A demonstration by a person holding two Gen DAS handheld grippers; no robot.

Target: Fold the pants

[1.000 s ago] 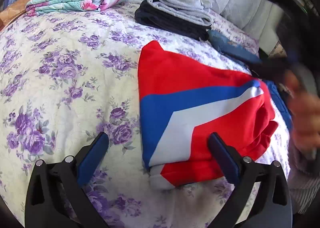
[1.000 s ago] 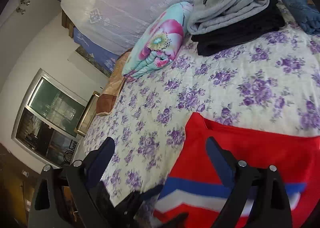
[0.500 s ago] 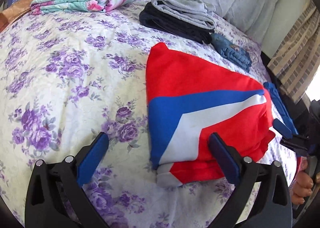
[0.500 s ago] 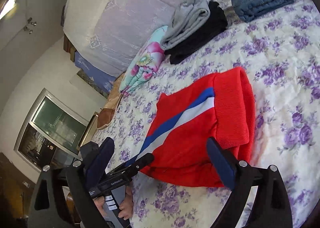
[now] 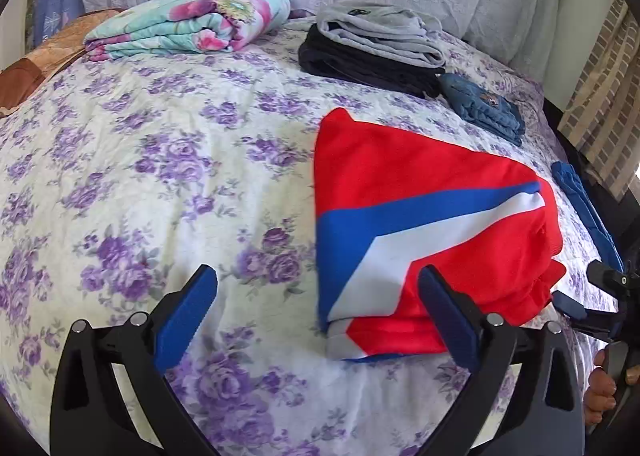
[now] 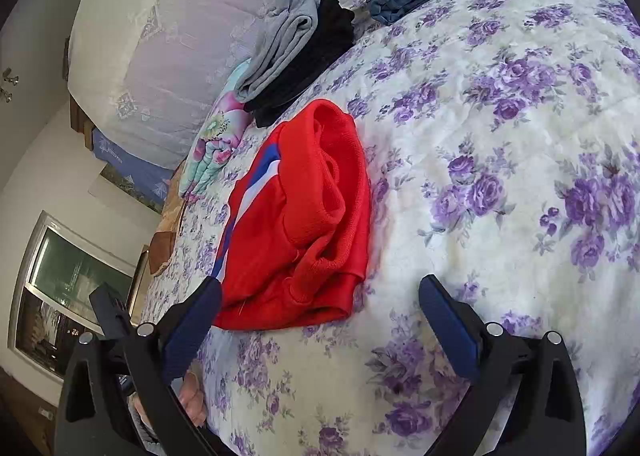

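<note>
The red pants (image 5: 432, 224) with a blue and white stripe lie folded in a compact bundle on the flowered bedspread (image 5: 160, 184). They also show in the right wrist view (image 6: 304, 224), with the red cuffs facing me. My left gripper (image 5: 316, 320) is open and empty, just in front of the bundle's near edge. My right gripper (image 6: 320, 328) is open and empty, held back from the bundle's cuff end. Neither gripper touches the pants.
A stack of folded grey and black pants (image 5: 372, 44) and folded jeans (image 5: 484, 108) lie at the back of the bed. A rolled flowered blanket (image 5: 188, 24) lies at the back left. A blue garment (image 5: 580, 200) hangs at the right bed edge.
My right gripper has pulled back from over the pants toward the bed's edge and lies farther from the bundle. My left gripper has backed off slightly. The pants stay folded.
</note>
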